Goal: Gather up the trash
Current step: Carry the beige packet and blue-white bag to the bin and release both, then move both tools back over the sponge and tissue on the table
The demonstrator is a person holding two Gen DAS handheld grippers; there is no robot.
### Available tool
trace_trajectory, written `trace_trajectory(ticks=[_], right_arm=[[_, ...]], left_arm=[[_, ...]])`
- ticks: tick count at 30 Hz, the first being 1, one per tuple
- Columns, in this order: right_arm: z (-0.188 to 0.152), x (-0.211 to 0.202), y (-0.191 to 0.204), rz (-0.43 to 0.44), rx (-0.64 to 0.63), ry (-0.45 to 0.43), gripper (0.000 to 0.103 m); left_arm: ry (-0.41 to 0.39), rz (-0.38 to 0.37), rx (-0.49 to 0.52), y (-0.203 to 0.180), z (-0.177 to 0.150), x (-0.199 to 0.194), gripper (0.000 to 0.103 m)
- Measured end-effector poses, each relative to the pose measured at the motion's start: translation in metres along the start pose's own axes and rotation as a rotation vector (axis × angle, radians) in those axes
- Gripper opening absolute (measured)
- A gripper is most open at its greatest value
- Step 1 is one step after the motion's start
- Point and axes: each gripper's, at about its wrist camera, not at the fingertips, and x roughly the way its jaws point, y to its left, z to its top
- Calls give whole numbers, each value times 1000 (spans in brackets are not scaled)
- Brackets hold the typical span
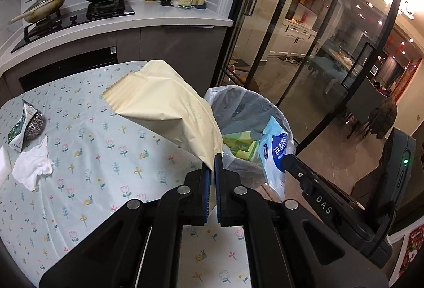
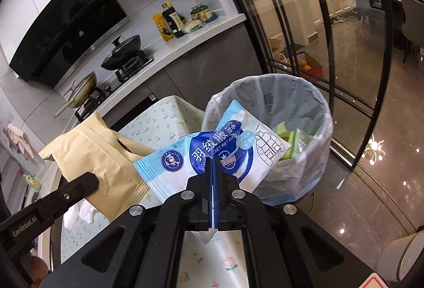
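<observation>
1. Cream-yellow crinkle-edged plastic pouch (image 1: 169, 113) pinched in left gripper (image 1: 212, 168), held above the table edge, just beside the bin.
2. Blue-white wet-wipes packet (image 2: 212, 153) pinched in right gripper (image 2: 213, 166), over the bin rim.
3. Round bin with clear liner (image 2: 312, 107) at 1 o'clock, green cartons inside.
4. Floral tablecloth table (image 1: 92, 155): crumpled white tissue (image 1: 31, 166), steel scourer (image 1: 35, 126) at 9 o'clock.

My left black plastic two-finger gripper (image 1: 214, 156) and right black plastic two-finger gripper (image 2: 213, 159) have blue pads, round silver screws and white lettering
</observation>
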Motion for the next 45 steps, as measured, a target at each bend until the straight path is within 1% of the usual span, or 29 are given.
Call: trace_trajectory(ticks=[8, 15, 22, 26, 29, 33, 34, 35, 36, 37, 38, 39, 41, 42, 45], right_arm=[[5, 3, -35, -32, 43, 7, 1], [17, 13, -50, -57, 49, 1, 1], [33, 37, -61, -86, 59, 9, 1], [42, 53, -66, -97, 63, 14, 1], [49, 65, -71, -93, 75, 25, 1], [58, 79, -76, -93, 91, 34, 2], [60, 81, -76, -93, 91, 36, 4], [61, 83, -76, -97, 95, 33, 9], [63, 84, -76, -100, 98, 32, 11], [63, 85, -76, -105, 97, 30, 12], [64, 84, -76, -109, 97, 23, 17], [64, 83, -75, -111, 97, 17, 26], [64, 80, -75, -110, 95, 4, 35], [64, 80, -74, -108, 93, 2, 36], [64, 80, -72, -101, 84, 7, 37]], left_arm=[[30, -23, 47, -33, 5, 29, 3], [61, -47, 89, -48, 17, 57, 3], [85, -71, 121, -58, 35, 88, 4], [99, -60, 134, -61, 45, 106, 6], [124, -56, 135, -62, 50, 122, 7], [133, -45, 170, -68, 53, 137, 8], [134, -40, 181, -70, 52, 140, 13], [132, -33, 188, -71, 53, 141, 26], [127, -27, 191, -71, 53, 142, 35], [113, -24, 188, -71, 54, 140, 49], [100, -25, 182, -70, 54, 138, 54], [92, -28, 176, -68, 55, 137, 55], [94, -29, 168, -66, 55, 135, 57], [92, -23, 162, -64, 56, 135, 57], [91, -12, 148, -60, 55, 133, 58]])
